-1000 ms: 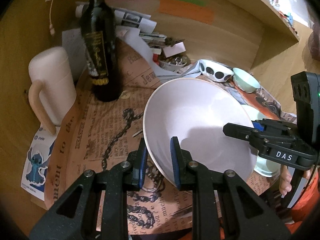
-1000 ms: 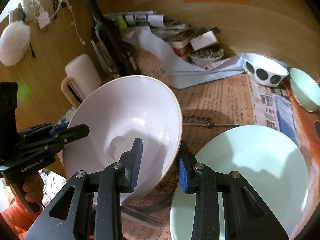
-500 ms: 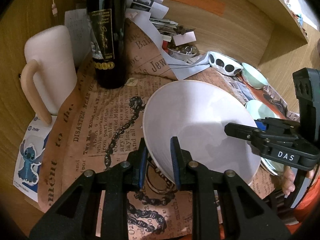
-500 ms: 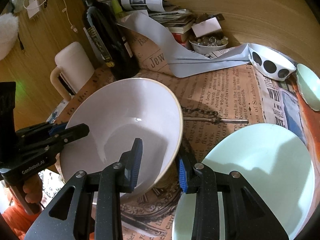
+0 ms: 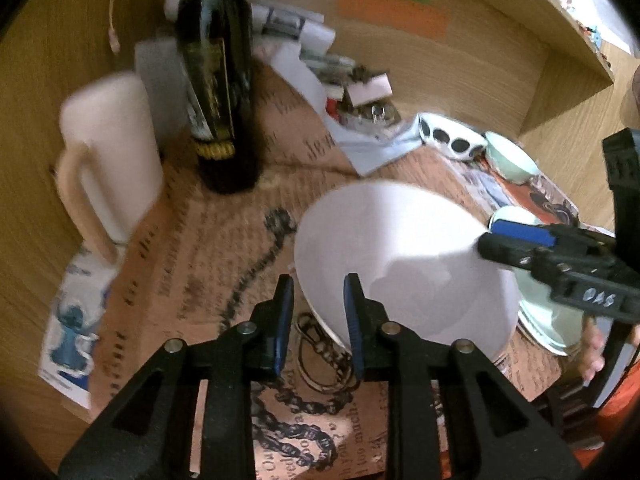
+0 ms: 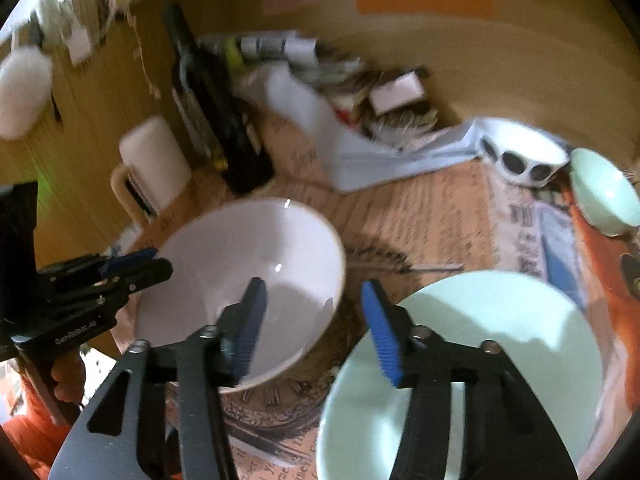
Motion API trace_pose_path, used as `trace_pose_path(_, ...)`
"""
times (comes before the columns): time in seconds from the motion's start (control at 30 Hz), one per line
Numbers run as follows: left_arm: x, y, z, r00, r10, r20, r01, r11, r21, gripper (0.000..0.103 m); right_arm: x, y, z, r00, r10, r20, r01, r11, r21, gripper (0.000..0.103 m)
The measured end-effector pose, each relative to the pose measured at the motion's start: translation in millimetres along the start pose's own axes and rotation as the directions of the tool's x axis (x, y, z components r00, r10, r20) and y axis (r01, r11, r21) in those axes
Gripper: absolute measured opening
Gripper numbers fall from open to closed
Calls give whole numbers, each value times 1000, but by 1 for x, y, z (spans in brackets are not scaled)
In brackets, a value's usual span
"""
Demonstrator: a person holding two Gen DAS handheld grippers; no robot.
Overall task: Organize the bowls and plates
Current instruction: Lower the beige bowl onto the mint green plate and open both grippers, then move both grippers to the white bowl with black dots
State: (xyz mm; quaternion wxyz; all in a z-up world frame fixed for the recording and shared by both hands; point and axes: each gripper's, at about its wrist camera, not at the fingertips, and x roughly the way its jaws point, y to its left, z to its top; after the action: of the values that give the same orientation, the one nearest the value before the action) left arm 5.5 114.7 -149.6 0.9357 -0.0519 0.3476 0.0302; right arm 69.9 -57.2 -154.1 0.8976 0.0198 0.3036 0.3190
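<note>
The table point(image 5: 192, 240) is covered with old newspaper. A big white bowl point(image 5: 400, 256) sits on it, between the two tools. The left tool point(image 5: 316, 312) has the near rim of the bowl between its two blue pads point(image 5: 285, 312). Its jaws are opening and there is a small gap beside the rim. The right tool point(image 6: 316, 328) is at the other side of the bowl. Its jaws are opening too, and they are spread wide with the bowl's rim between them, not pinched. A pale green plate point(image 6: 480, 360) lies just under the right tool's right finger. Far ahead of the right tool sit a small green bowl point(image 6: 604, 196) and a white bowl with black dots point(image 6: 524, 156), close together. Ahead of the left tool stand a dark bottle point(image 5: 216, 80) and a cream mug point(image 5: 108, 152).
</note>
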Motion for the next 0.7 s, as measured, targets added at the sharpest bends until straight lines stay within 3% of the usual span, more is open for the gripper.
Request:
trace_pose_path(0.13,-23,-9,12,997,11,81,-12,1000,15,45,-31,-16,8,997,-15,82,13,999,29,55)
trace_pose_path(0.3,-46,-31,33,983,-9,185,-2,998,56,58,-65,-36,16,981,-68,182,59,997,58,62)
trace_pose_path(0.47,-55,-58,55,966,-48,254,26,996,89,71,-98,-57,24,954,-128,272,110,991,79,65)
trace_pose_path(0.6,-50,-81,77,956,-79,282,55,994,94,91,-118,-73,29,927,-173,332,150,984,92,68)
trace_pose_path(0.7,-39,-98,95,955,-77,286,52,994,95,94,-129,-87,33,905,-205,374,176,978,111,74)
